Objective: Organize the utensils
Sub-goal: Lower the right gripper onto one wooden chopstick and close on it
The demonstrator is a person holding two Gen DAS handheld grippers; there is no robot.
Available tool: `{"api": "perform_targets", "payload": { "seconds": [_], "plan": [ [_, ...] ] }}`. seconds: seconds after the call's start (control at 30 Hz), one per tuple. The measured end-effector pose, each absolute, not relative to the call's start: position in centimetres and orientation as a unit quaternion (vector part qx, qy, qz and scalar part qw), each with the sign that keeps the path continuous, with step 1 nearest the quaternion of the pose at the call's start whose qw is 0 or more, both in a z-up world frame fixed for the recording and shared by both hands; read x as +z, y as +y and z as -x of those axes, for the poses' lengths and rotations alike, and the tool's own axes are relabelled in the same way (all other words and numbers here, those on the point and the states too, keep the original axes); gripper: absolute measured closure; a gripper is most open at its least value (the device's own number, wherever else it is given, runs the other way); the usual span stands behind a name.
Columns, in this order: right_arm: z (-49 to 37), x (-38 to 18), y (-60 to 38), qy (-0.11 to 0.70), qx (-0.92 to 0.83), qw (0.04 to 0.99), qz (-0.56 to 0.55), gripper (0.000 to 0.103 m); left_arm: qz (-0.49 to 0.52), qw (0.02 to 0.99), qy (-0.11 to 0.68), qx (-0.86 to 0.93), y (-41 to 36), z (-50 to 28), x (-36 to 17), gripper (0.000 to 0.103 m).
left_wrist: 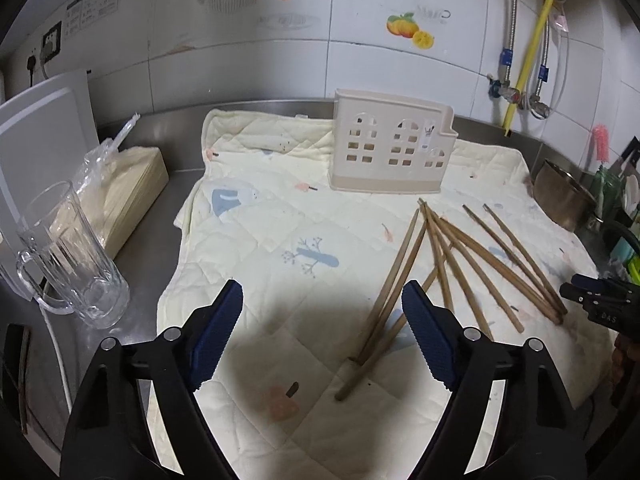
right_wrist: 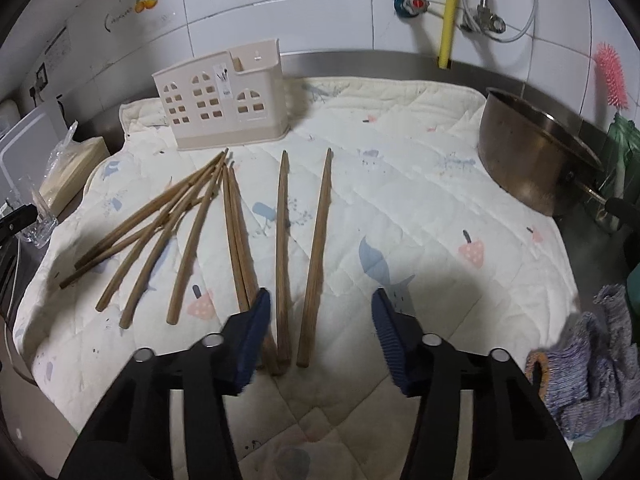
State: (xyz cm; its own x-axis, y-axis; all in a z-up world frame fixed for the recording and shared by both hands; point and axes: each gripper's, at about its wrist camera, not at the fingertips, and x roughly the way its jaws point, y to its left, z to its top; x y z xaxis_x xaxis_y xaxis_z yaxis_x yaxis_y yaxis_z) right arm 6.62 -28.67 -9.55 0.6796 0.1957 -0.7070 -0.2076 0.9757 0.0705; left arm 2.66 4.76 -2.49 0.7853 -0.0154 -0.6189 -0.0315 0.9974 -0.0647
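Several wooden chopsticks lie scattered on a quilted cloth; in the right wrist view they fan out before me. A beige plastic utensil holder stands upright at the back of the cloth and also shows in the right wrist view. My left gripper is open and empty, above the cloth just left of the chopsticks. My right gripper is open and empty, its fingers straddling the near ends of two chopsticks.
A glass mug, a bagged stack of paper and a white board are at the left. A steel pot is at the right, a knitted cloth at the near right. Tiled wall with pipes behind.
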Motion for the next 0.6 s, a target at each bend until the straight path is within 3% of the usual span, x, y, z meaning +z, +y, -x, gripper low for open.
{"api": "perform_targets", "payload": {
  "seconds": [0.07, 0.53, 0.6],
  "plan": [
    [-6.9, -9.9, -28.5, 0.391, 0.112, 0.914, 0.004, 0.067, 0.041, 0.942, 0.333, 0.000, 5.1, -3.0, -2.9, 0.022],
    [-8.2, -11.2, -27.9, 0.408, 0.107, 0.907, 0.001, 0.090, 0.018, 0.933, 0.355, -0.051, 3.6, -4.5, -5.1, 0.023],
    [-8.2, -11.2, -28.1, 0.407, 0.107, 0.907, -0.002, 0.091, 0.008, 0.929, 0.365, -0.062, 3.2, -4.9, -5.6, 0.031]
  ]
}}
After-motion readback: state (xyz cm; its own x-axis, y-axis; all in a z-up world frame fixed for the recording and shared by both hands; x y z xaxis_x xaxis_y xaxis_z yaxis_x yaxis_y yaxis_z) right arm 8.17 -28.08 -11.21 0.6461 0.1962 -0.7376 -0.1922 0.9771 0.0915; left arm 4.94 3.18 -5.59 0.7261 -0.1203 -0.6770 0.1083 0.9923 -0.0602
